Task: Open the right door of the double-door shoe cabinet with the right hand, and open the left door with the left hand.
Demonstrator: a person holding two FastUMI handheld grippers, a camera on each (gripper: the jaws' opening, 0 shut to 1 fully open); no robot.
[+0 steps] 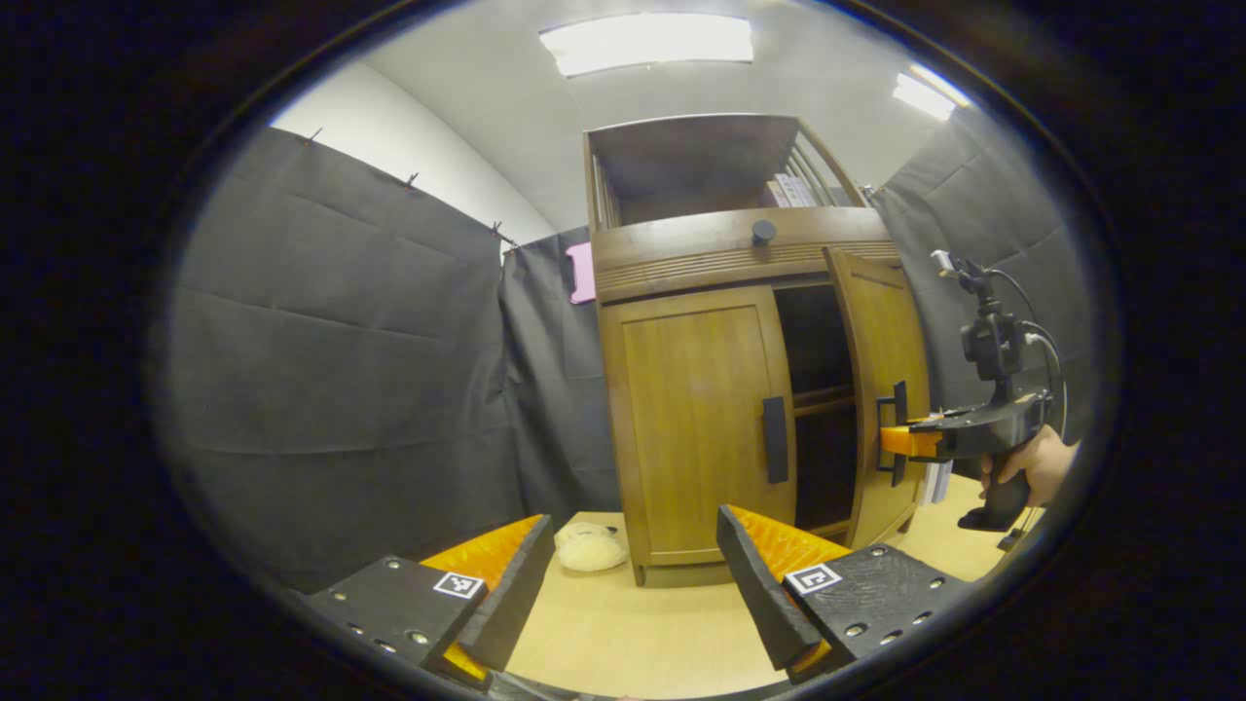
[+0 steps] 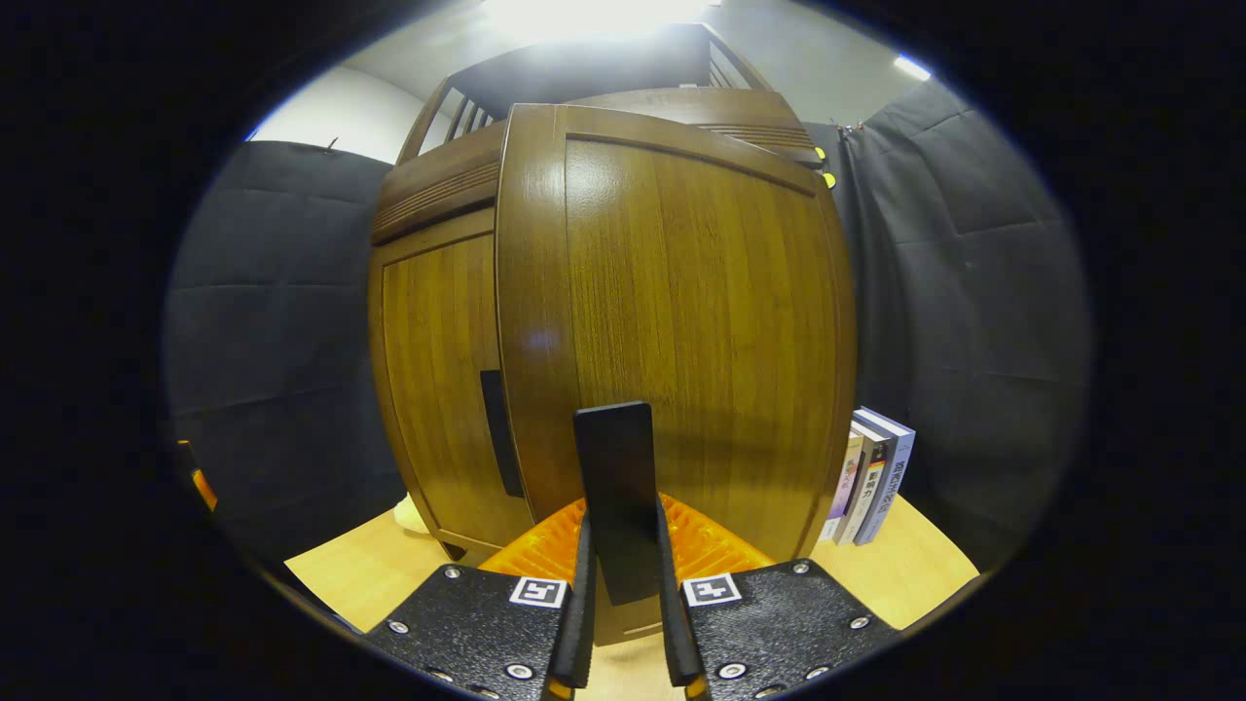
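Observation:
The wooden shoe cabinet (image 1: 730,263) stands on a light table. Its right door (image 1: 881,341) is swung partly outward, showing a dark interior. My right gripper (image 1: 900,440), held by a hand, is shut on that door's black handle (image 1: 897,428). In the right gripper view the right door (image 2: 681,321) looms close and the black handle (image 2: 615,487) is clamped between my right gripper's (image 2: 623,584) fingers. The left door (image 1: 696,419) is closed, its black handle (image 1: 775,440) untouched. My left gripper (image 1: 633,574) hangs open in front of the cabinet, apart from it.
A cream soft object (image 1: 589,550) lies on the table (image 1: 633,633) by the cabinet's left foot. Books (image 2: 866,487) stand to the cabinet's right. A pink item (image 1: 581,273) hangs on the black cloth wall. Books sit on the cabinet's top shelf (image 1: 793,190).

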